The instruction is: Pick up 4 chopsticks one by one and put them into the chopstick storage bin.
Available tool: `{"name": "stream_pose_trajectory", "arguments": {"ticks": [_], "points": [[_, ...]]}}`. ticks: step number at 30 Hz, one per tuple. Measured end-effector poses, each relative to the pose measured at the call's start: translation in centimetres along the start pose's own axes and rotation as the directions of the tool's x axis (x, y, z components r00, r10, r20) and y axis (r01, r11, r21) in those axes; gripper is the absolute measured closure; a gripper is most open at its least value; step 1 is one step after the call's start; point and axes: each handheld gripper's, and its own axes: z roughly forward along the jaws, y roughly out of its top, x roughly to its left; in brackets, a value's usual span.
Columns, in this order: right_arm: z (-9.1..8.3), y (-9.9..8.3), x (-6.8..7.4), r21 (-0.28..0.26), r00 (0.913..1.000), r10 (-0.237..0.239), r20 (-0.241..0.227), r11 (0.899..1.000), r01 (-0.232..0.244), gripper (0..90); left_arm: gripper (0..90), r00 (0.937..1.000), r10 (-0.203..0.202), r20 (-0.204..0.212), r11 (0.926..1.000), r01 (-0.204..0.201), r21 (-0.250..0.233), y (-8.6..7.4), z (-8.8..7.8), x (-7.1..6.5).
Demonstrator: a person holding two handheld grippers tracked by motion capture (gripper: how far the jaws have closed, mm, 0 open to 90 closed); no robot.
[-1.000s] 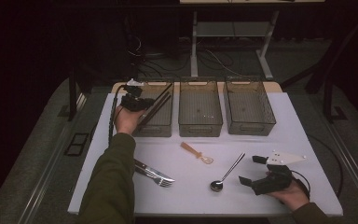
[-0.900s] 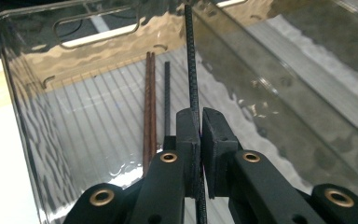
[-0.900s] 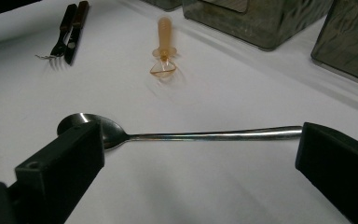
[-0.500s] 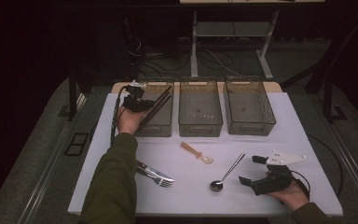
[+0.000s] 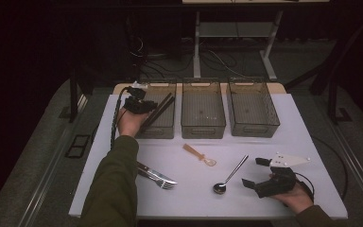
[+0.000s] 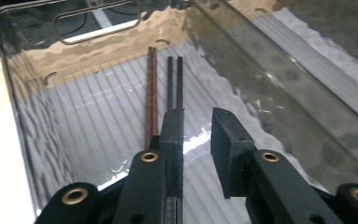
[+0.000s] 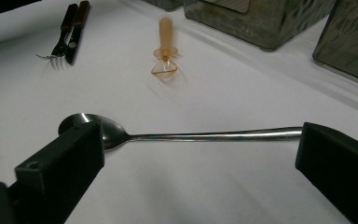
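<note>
Inside the ribbed clear bin [image 6: 74, 121], slim chopsticks [image 6: 168, 88] lie beyond the left gripper [image 6: 196, 140], jaws just parting, empty; right gripper [image 7: 200, 158] gapes around a shiny steel spoon [image 7: 191, 136].

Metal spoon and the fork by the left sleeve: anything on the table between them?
Nothing. In the high view the white tabletop is bare between the metal spoon and the fork; the small orange spoon lies farther back, off that line.
</note>
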Motion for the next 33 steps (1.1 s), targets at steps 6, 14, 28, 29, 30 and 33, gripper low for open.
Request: {"name": "stream_pose_trajectory", "arguments": {"ticks": [6,14,28,29,30,33], "points": [[0.1,0.0,-0.1,0.003,1.0,0.007,0.001,1.0,-0.007,1.2,62.5,0.9983,0.022,0.053,0.9993,-0.021,-0.029,0.0,-1.1,-1.0],[0.1,0.0,-0.2,0.003,1.0,0.01,0.002,1.0,-0.01,1.2,52.9,0.9897,0.05,0.134,0.9978,-0.044,-0.049,-1.3,-2.5,-2.1],[0.0,0.0,0.0,0.007,0.9999,0.012,0.006,1.0,-0.012,1.2,36.0,0.9736,0.133,0.185,0.9909,-0.127,-0.044,-4.6,-4.5,-5.9],[0.0,0.0,0.0,0.008,0.9999,0.011,0.006,1.0,-0.011,1.2,34.7,0.9743,0.134,0.181,0.9906,-0.127,-0.053,-4.7,-4.7,-6.1],[0.0,0.0,0.0,0.008,1.0,0.007,0.005,1.0,-0.007,1.2,34.4,0.9729,0.136,0.187,0.9899,-0.126,-0.066,-4.8,-5.0,-6.3],[-0.1,-0.1,0.1,0.006,1.0,0.001,0.005,1.0,-0.001,1.2,31.9,0.9683,0.139,0.208,0.9892,-0.126,-0.074,-5.5,-5.4,-7.0]]}}
